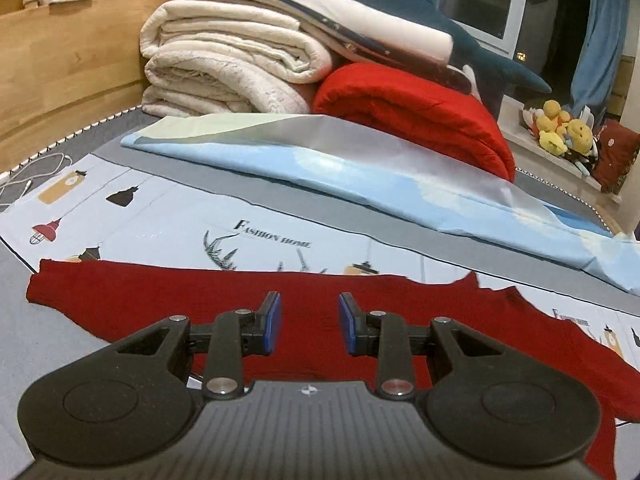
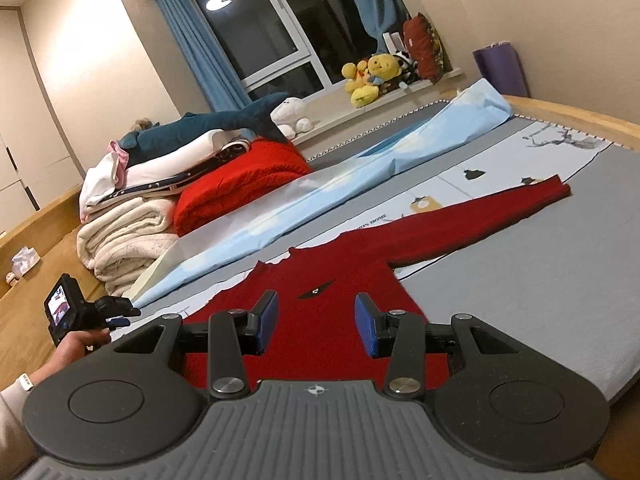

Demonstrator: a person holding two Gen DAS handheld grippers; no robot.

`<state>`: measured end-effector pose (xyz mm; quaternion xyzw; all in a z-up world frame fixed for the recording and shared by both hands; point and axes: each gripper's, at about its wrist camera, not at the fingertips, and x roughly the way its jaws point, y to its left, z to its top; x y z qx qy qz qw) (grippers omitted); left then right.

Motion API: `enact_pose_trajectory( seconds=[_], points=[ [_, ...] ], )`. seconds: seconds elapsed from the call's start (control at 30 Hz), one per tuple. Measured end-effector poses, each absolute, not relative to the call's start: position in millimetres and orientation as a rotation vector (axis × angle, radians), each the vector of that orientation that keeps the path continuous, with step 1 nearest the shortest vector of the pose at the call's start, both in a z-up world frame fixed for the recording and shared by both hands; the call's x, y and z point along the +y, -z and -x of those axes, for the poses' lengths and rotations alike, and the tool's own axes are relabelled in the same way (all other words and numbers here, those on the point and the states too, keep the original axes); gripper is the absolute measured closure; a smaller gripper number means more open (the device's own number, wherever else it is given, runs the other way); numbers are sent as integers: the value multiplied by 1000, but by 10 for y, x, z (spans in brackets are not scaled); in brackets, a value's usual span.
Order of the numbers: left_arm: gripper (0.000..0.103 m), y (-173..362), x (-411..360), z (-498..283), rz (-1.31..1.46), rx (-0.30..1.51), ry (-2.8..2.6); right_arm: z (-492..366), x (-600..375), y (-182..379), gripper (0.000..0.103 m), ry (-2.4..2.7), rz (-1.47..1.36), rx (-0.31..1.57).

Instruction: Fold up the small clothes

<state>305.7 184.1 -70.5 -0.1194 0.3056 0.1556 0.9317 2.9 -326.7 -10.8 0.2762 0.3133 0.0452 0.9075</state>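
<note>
Red sweater (image 2: 320, 320) lies spread flat on the bed, directly under both of my tools. My right gripper (image 2: 316, 322) hangs over its body with the blue-padded fingers (image 2: 366, 326) wide apart and nothing between them; a small dark label (image 2: 316, 291) shows on the cloth just ahead of the gap. My left gripper (image 1: 308, 322) hovers over the same garment (image 1: 200, 300), its fingers (image 1: 272, 322) also spread and holding nothing. I cannot tell from either view whether the pads touch the fabric or float just above it.

From the right wrist view one sleeve (image 2: 492, 204) stretches away to the right across the printed sheet (image 2: 472, 172) and the grey bed cover (image 2: 520, 288). At the left edge of that view a hand (image 2: 76, 346) grips the left tool, whose small camera screen (image 2: 58, 306) glows.

Beyond the sweater a pale blue folded sheet (image 1: 380, 184) runs across the bed. Behind it sit a red quilt (image 1: 420, 112), a stack of cream blankets (image 1: 224, 60), and a dark blue shark plush (image 1: 440, 28) on top. Yellow soft toys (image 2: 372, 74) line the window sill beside blue curtains (image 2: 192, 44).
</note>
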Motion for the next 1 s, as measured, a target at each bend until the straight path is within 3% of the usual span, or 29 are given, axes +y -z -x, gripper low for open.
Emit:
enact_pose_trajectory(
  seconds=[0.33,0.6,1.0],
  points=[
    [68,1051,2700,-2856,391,724,-343,-316,-2962,131,59,-65,-487,693],
    [67,1517,3879,-2565,740,800,-489,-834,-2660,310,59,-93,-375,757],
    [60,1915,4704,-2341,1112,699,-626,-2080,-1708,681,59,-282,-285,886]
  ],
)
